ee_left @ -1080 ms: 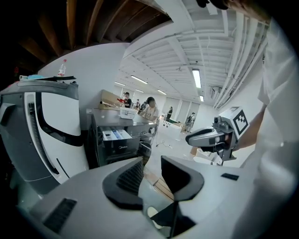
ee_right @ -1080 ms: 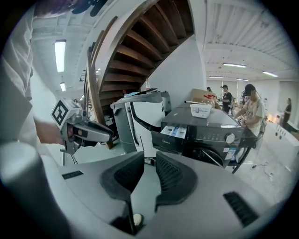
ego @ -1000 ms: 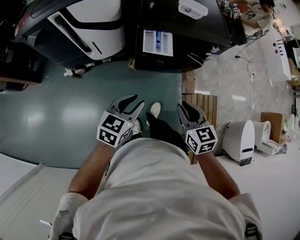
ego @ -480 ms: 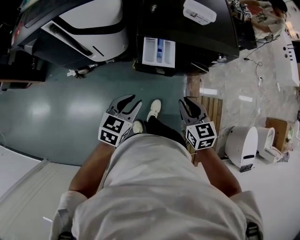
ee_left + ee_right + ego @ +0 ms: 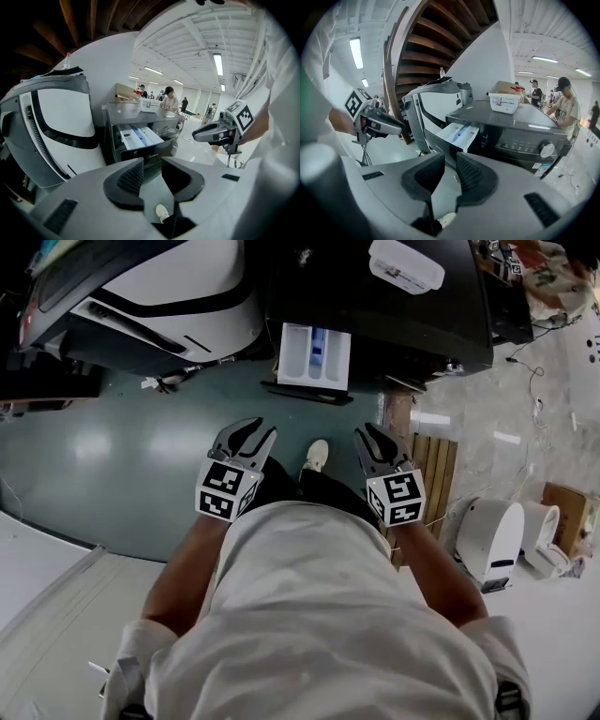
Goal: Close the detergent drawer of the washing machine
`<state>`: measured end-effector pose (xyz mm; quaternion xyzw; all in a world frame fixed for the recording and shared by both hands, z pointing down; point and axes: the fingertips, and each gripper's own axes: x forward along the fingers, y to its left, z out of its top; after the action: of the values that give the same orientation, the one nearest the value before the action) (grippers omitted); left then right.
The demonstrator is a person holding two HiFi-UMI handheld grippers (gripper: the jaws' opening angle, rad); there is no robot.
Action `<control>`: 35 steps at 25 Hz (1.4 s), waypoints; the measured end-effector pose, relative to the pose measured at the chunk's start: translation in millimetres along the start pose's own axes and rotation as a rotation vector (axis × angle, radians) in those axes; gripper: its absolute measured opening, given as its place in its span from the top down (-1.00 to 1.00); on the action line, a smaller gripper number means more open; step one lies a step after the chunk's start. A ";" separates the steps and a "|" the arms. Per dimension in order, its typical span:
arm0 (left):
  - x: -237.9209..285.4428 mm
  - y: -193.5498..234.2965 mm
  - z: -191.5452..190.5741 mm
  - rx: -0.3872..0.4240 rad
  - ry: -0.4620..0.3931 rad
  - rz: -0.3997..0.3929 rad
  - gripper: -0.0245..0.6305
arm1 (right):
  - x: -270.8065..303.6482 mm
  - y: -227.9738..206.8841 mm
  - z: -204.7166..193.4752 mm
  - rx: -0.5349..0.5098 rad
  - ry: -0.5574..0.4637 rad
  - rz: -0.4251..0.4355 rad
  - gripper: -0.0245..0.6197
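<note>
The dark washing machine (image 5: 394, 306) stands ahead with its white detergent drawer (image 5: 314, 354) pulled out of the front. That drawer (image 5: 140, 137) shows in the left gripper view, and the drawer (image 5: 460, 134) shows in the right gripper view. My left gripper (image 5: 246, 439) is held in the air well short of it, jaws open and empty. My right gripper (image 5: 375, 442) is level with it, also short of the drawer, with a narrow gap between the jaws and nothing in them. Each gripper sees the other: the right gripper (image 5: 220, 132) and the left gripper (image 5: 377, 124).
A large white and black appliance (image 5: 169, 287) stands left of the washer. A white tub (image 5: 406, 263) sits on the washer's top, and a dial (image 5: 546, 149) is on its front panel. A wooden slat mat (image 5: 427, 470) and a white unit (image 5: 492, 540) lie at the right. People stand in the background.
Both grippers and the person have moved forward toward the washing machine, so the open drawer is nearer. The jaws look the same as before.
</note>
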<state>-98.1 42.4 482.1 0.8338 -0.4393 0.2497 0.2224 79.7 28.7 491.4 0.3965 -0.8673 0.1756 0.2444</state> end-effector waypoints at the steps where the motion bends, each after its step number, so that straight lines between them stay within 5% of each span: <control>1: 4.5 4.4 1.1 -0.002 0.000 0.012 0.58 | 5.1 -3.2 -0.8 -0.001 0.004 0.003 0.74; 10: 33.3 42.5 -2.9 0.002 0.034 0.080 0.58 | 31.3 -22.3 -11.2 -0.003 0.068 -0.013 0.74; 35: 75.2 78.9 -10.7 0.041 0.122 0.087 0.56 | 73.1 -33.0 -16.6 0.038 0.135 -0.089 0.74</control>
<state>-130.2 -38.7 548.4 0.8016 -0.4554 0.3182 0.2207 68.6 -27.6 549.9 0.4266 -0.8267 0.2076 0.3024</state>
